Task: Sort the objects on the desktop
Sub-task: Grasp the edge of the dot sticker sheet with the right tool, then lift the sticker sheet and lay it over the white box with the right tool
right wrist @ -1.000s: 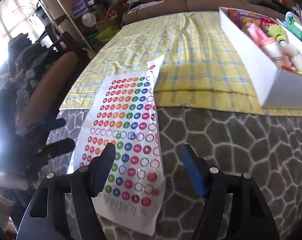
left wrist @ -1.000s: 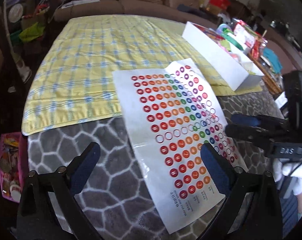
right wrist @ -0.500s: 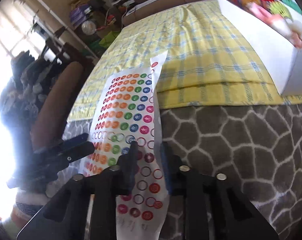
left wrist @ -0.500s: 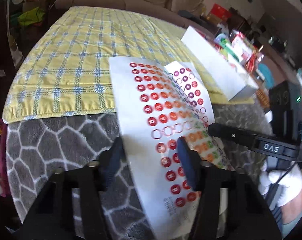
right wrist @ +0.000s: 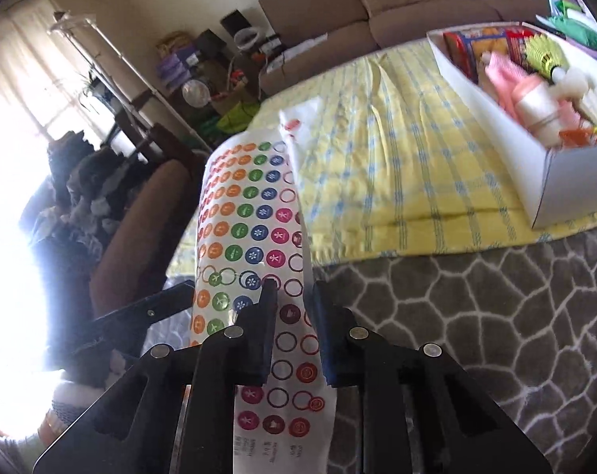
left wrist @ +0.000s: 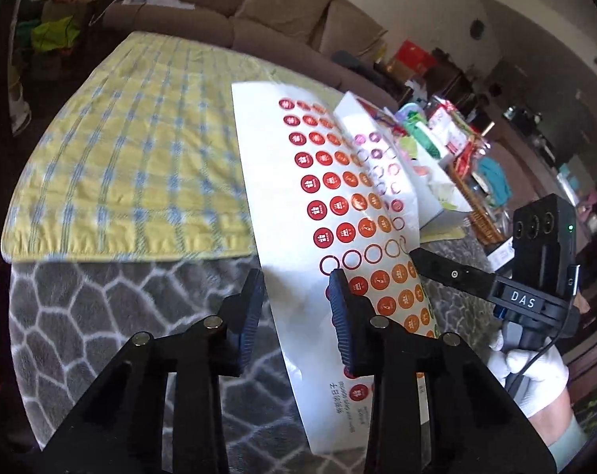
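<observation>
A white sticker sheet [left wrist: 318, 197] with rows of red, orange, green and blue dots is lifted off the grey patterned cover [left wrist: 120, 316] and bowed upward. My left gripper [left wrist: 294, 276] is closing with the sheet's left edge between its jaws; a gap with cover behind it still shows beside the left pad. My right gripper [right wrist: 294, 288] is closing and pinches the sheet's [right wrist: 251, 213] right edge between its pads. In the left wrist view the right gripper [left wrist: 413, 254] shows shut on that edge. The left gripper [right wrist: 179, 296] appears dark at the sheet's far side.
A yellow checked cloth [right wrist: 397, 158] covers the far half of the table. A white box [right wrist: 496, 130] full of toys and bottles stands at its right. A white-gloved hand [left wrist: 535, 371] holds the right gripper. A brown sofa and cluttered shelves stand beyond.
Both grippers went from wide open to closing over the sheet's two side edges. The sheet, flat on the table before, now rises and bows between them.
</observation>
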Available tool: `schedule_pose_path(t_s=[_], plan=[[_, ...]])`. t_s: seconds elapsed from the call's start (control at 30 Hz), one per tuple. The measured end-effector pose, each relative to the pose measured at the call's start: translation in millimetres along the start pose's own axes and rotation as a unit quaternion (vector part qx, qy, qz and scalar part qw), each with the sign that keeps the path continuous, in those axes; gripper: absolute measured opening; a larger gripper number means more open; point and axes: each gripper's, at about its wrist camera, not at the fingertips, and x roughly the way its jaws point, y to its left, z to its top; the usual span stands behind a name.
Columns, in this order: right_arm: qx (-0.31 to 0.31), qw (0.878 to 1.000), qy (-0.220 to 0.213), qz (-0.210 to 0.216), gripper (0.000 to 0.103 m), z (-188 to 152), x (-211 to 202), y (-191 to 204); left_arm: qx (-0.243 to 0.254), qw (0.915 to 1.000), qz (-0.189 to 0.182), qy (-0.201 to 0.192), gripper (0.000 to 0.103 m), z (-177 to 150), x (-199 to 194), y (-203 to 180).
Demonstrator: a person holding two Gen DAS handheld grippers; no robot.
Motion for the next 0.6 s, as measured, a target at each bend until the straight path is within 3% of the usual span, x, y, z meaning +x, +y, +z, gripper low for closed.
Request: schedule_pose_path(t_s=[0.2, 0.3, 0.4, 0.47, 0.53, 0.57, 0.6], plan=[[0.004, 0.998, -0.056, 0.008, 0.02, 26.0, -45.2, -8.9, 0.014, 0.9995, -0.026, 0.006, 0.031, 29.8, 12.5, -38.5], [0.015, 0.996, -0.081, 0.017, 0.02, 44.3, -68.0, -23.6, 0.033, 0.9984, -0.043, 0.014, 0.031, 52.5, 31.8, -74.5], [0.016, 0.995, -0.094, 0.0, 0.02, 67.4, -84.7, -42.4, 0.059, 0.9967, -0.054, 0.012, 0.031, 76.4, 56.2, -117.6], [0.03, 0.995, -0.088, -0.024, 0.02, 80.3, -90.7, -61.0, 0.09, 0.9956, -0.026, 0.012, 0.031, 91.9, 74.2, -144.9], [0.047, 0.996, -0.078, -0.016, 0.021, 81.7, -91.9, -75.7, 0.092, 0.9957, -0.014, 0.007, 0.033, 98.8, 77.3, -150.0], [0.045, 0.997, -0.069, -0.015, 0.024, 80.2, -89.9, -79.6, 0.089, 0.996, -0.01, 0.009, 0.041, 99.5, 77.8, -146.1], [0.034, 0.997, -0.063, -0.02, 0.036, 77.2, -86.8, -80.3, 0.084, 0.9963, 0.005, 0.014, 0.047, 96.5, 77.0, -138.6]])
